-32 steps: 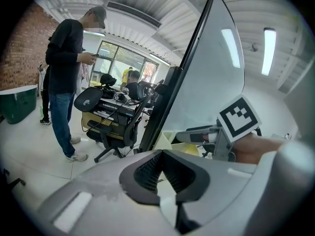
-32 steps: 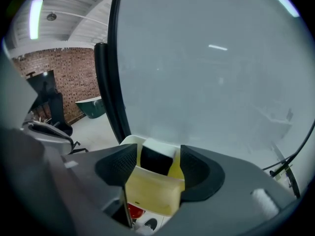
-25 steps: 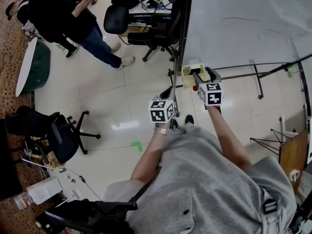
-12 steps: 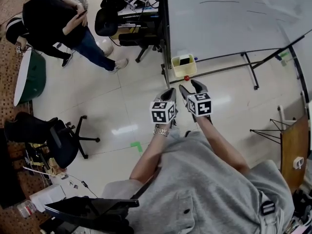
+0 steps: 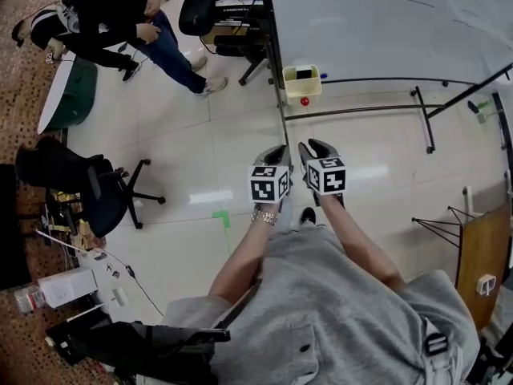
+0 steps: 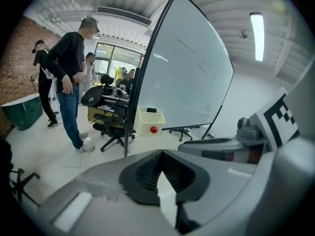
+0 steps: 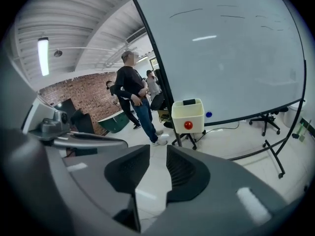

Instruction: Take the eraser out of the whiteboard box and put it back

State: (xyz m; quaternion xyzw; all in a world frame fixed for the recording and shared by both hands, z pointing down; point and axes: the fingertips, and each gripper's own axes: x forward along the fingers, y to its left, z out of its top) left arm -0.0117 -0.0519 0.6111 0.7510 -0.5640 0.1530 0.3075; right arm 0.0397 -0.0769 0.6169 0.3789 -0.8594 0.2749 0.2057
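Black eraser (image 5: 304,74) is lying in pale yellow plastic whiteboard box (image 5: 302,87), well apart from empty right hand-held gripper (image 5: 313,145), jaws closing, and left hand-held gripper (image 5: 279,151), pinched together; removal seemingly needing approach.

Nothing legible is showing: the whiteboard (image 7: 231,48) is carrying only faint strokes, the whiteboard box (image 7: 187,117) is bearing no readable label.

Eraser (image 5: 304,74) mostly hidden inside box (image 5: 303,89)
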